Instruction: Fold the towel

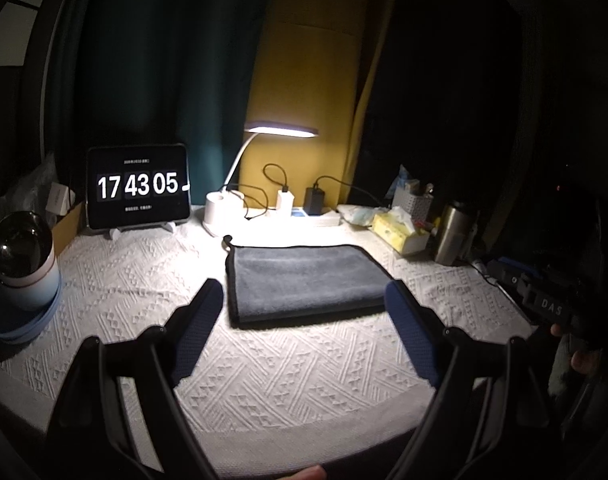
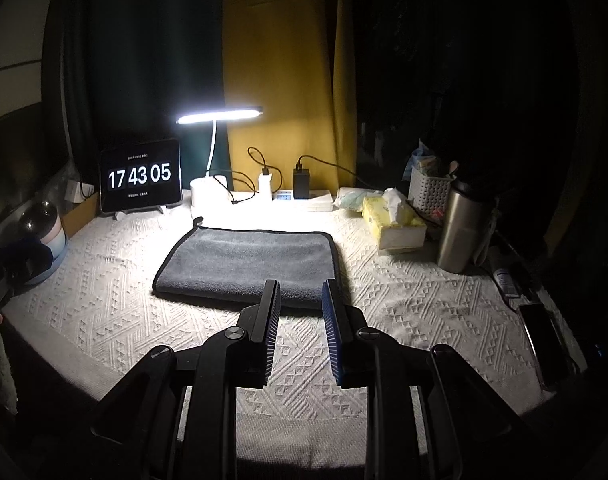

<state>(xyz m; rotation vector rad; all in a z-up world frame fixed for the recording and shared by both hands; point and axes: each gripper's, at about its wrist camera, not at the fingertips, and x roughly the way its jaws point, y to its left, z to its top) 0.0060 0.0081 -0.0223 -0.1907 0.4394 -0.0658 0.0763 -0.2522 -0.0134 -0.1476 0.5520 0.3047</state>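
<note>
A grey towel (image 1: 304, 280) with dark trim lies folded flat on the white textured tablecloth (image 1: 263, 368), under the desk lamp. It also shows in the right wrist view (image 2: 247, 266). My left gripper (image 1: 304, 304) is wide open and empty, its fingers spread on either side of the towel's near edge, held above the cloth. My right gripper (image 2: 301, 292) is open with a narrow gap and empty, just short of the towel's near right edge.
At the back stand a tablet clock (image 1: 137, 190), a lit desk lamp (image 1: 281, 130), chargers and a power strip (image 1: 316, 216). A tissue box (image 2: 396, 224), steel bottle (image 2: 462, 228) and basket (image 2: 428, 188) are at right. A phone (image 2: 542, 340) lies near the right edge. A mug (image 1: 25, 264) stands at left.
</note>
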